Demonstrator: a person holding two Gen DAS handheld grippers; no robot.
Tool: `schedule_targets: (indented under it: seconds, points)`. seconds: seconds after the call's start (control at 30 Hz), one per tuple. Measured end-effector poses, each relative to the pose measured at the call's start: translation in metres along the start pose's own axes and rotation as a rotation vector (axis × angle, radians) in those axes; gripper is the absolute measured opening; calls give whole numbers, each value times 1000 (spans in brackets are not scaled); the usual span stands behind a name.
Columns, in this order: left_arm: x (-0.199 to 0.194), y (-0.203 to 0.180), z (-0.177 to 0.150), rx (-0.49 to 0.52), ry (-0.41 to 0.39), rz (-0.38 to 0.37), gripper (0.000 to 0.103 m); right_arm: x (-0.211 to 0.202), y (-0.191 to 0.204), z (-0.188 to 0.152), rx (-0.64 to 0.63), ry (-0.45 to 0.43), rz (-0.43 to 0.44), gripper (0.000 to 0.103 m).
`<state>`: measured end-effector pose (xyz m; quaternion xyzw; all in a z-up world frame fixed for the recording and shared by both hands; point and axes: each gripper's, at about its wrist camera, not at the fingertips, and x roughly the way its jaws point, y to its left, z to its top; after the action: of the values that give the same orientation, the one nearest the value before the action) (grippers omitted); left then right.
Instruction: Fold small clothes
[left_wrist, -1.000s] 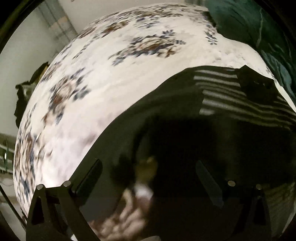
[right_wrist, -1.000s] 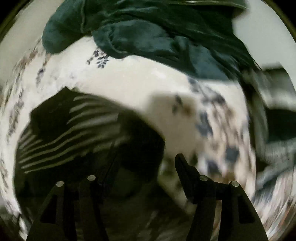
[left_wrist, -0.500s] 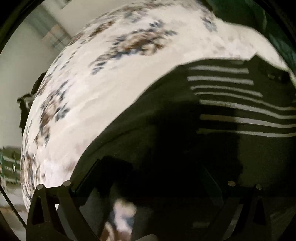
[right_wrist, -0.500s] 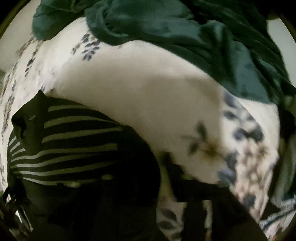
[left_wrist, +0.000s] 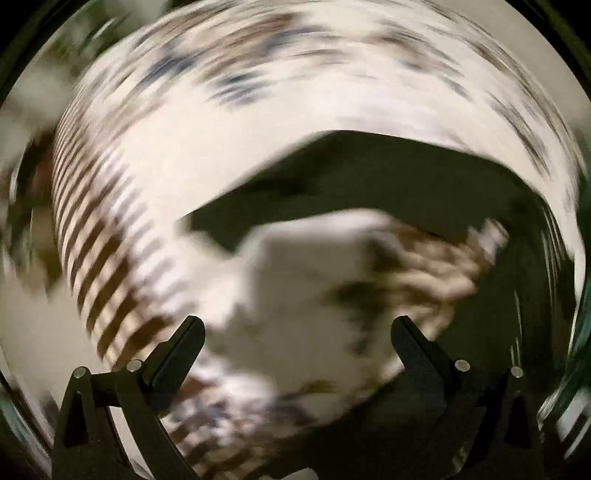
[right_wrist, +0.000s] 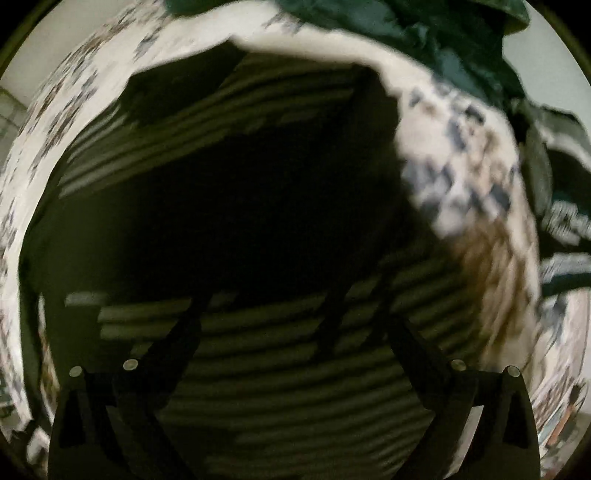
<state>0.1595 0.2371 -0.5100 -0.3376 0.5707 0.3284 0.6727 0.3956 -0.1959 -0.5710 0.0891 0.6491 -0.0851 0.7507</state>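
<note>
- Since the earlier frames, both cameras have swept across the bed (left_wrist: 295, 155): the left view, which had been filled by dark cloth, is now mostly floral bedspread, and the right view has travelled from the garment's edge to a spot over its body.
- Left gripper (left_wrist: 295, 343): jaws stand wide with nothing between them. Bare bedspread lies between and ahead of them; the dark garment (left_wrist: 369, 177) shows as a band farther ahead and curving round to the right of the jaws. Heavy blur hides finer detail.
- Right gripper (right_wrist: 291, 339): jaws are opening and already stand wide. The striped dark garment (right_wrist: 280, 369) spreads flat beneath and ahead of them; no cloth is pinched between the pads.
- Judgement: both jaws are free because a fold has been laid down and let go, leaving the garment resting on the bed.
- A heap of green clothes (right_wrist: 406, 26) lies far ahead of the right jaws, apart from the striped piece, presumably waiting its turn.
- Judgement: the next step calls for a fresh hold on an edge of the garment; the blur makes that edge hard to pick out in the left view.
</note>
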Motion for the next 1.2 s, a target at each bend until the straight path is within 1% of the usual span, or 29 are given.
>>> schedule_targets:
  seconds: [0.07,0.13,0.17,0.2,0.23,0.27,0.3,0.33,0.37,0.43,0.5,0.53,0.57,0.63,0.67,0.7,0.73,0.77,0.8,0.83,0.87,0.9,0.93,0.97,1.0,1.07,1.13,1.17,1.2]
  points:
    - [13,28,4,-65,7,2,103,7,18,-23,-37,51,-4,102]
    - [28,39,14,-73,18,21,103,11,36,-39,-93,79,-11,102]
    - [32,42,21,-76,7,36,103,12,43,-45,-122,80,-27,102]
    - [35,46,30,-86,-10,59,103,12,50,-49,-146,78,-44,102]
    - [38,55,48,-117,-45,86,103,12,56,-53,-166,77,-58,102]
    - [39,63,61,-143,-70,94,102,12,60,-55,-174,78,-66,102]
    - [38,75,80,-187,-107,128,102,12,64,-57,-177,76,-74,102]
    - [36,84,91,-220,-130,152,102,11,68,-58,-177,71,-78,102]
    - [30,103,110,-285,-174,169,102,11,70,-59,-176,67,-86,102]
    - [22,123,128,-334,-204,152,102,12,74,-60,-168,64,-107,102]
    - [17,133,137,-335,-184,120,102,12,76,-61,-152,69,-111,102]
    - [17,134,137,-320,-153,85,102,13,77,-62,-145,72,-113,102]
    - [18,130,131,-279,-120,31,102,13,77,-57,-144,76,-114,102]
    - [23,116,123,-175,-80,-33,102,13,81,-60,-145,84,-113,102]
    - [29,100,117,-81,-56,-53,102,14,82,-62,-145,89,-114,102]
    - [35,82,111,20,-54,-68,101,12,89,-66,-145,96,-116,102]
    - [40,71,107,80,-61,-73,90,13,92,-67,-143,103,-118,102]
    - [51,52,101,180,-70,-42,82,15,93,-70,-135,113,-120,102]
    - [56,44,101,222,-68,-35,55,17,93,-71,-124,122,-117,102]
    - [62,34,100,264,-72,-35,24,17,94,-73,-117,127,-114,102]
    - [61,26,102,292,-103,-28,12,18,94,-74,-111,129,-116,102]
    - [56,23,102,305,-121,-51,10,18,95,-74,-110,126,-121,102]
    - [43,19,103,324,-166,-67,9,18,95,-74,-110,122,-126,102]
    - [15,17,104,355,-261,-105,9,18,94,-73,-108,116,-131,102]
    - [-7,17,103,379,-330,-145,9,18,95,-74,-106,113,-135,102]
    - [-46,19,99,438,-439,-201,9,18,94,-73,-96,106,-143,102]
    - [-60,26,97,485,-491,-207,12,20,88,-70,-90,104,-150,102]
    - [-59,32,89,516,-498,-192,14,22,84,-70,-84,104,-153,102]
    - [-50,41,84,528,-468,-173,15,24,81,-67,-79,106,-154,102]
